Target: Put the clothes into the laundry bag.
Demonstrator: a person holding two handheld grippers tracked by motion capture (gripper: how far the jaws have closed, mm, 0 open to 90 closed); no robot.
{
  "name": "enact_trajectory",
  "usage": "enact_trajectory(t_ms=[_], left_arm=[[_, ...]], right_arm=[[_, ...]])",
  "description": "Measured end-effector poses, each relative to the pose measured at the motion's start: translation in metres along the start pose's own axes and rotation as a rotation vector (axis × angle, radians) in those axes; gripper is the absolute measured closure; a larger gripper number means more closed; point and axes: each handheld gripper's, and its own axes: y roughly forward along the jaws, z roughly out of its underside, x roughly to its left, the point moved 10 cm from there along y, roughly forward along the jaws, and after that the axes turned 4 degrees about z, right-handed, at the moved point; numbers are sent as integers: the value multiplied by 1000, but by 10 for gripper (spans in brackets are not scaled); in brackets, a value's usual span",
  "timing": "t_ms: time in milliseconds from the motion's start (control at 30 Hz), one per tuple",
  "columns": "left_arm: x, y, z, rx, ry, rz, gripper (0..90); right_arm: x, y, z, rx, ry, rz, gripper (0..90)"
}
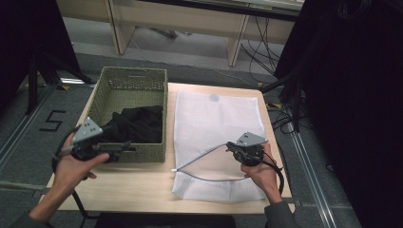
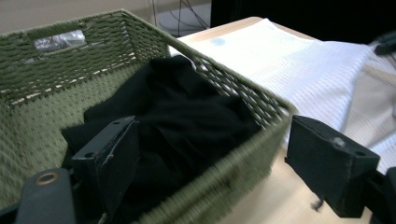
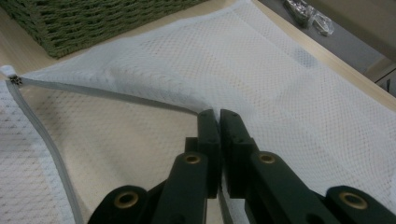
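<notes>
A white mesh laundry bag (image 1: pixel 216 128) lies flat on the table, its grey zipper edge (image 3: pixel 107 92) unzipped and lifted into an opening. My right gripper (image 1: pixel 236 148) is shut on the upper zipper edge of the bag (image 3: pixel 217 114) and holds it raised. A green woven basket (image 1: pixel 107 90) stands to the left with a black garment (image 1: pixel 135 124) bunched inside it. My left gripper (image 1: pixel 126 147) is open at the basket's near rim; one jaw is inside by the black garment (image 2: pixel 187 116), the other outside the basket wall (image 2: pixel 243 158).
The wooden table (image 1: pixel 133 183) has bare surface in front of the basket. Black curtains flank both sides, and cables run on the floor at the right. A desk stands behind the table.
</notes>
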Motion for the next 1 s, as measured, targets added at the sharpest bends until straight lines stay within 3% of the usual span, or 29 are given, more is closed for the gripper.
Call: enact_trajectory(t_ms=[33,100,167,233,367,467,500,533,567,600,667,733,867,900,933,1000], left_arm=[[8,7,-13,51,23,20,198],[20,17,-26,66,56,-11,220],[25,22,-28,86,55,-17,155],[36,48,-36,119,16,45,160],[43,83,-35,191,56,95,152],[45,106,-34,225,64,82,153],[45,106,-34,225,64,82,154],[46,119,-31,246,78,63,154],[46,119,-31,246,78,63,157],[47,137,-24,281,84,64,162],[45,148,-17,307,50,79,150],[44,153,-13,332,21,96,149],[47,143,2,425,103,81,148],[47,143,2,425,103,81,145],[49,142,14,464,113,104,144],[51,142,17,458,101,106,138]], right_arm=[[-2,0,-1,-6,-9,11,885],[-1,1,-1,-12,-3,14,885],[0,1,0,-2,2,3,885],[1,3,1,-4,1,-4,884],[2,4,1,-10,15,-1,884],[2,5,3,-3,12,-4,884],[2,4,4,6,-1,-11,884],[2,4,5,11,9,-14,884],[3,5,5,12,14,-11,884],[2,5,5,10,-7,-15,884],[3,4,5,9,3,-14,884],[2,4,6,11,0,-15,884],[1,3,6,6,-12,-10,883],[1,3,6,6,-12,-10,883],[1,5,7,8,-2,-12,882],[2,5,8,18,-7,-16,881]])
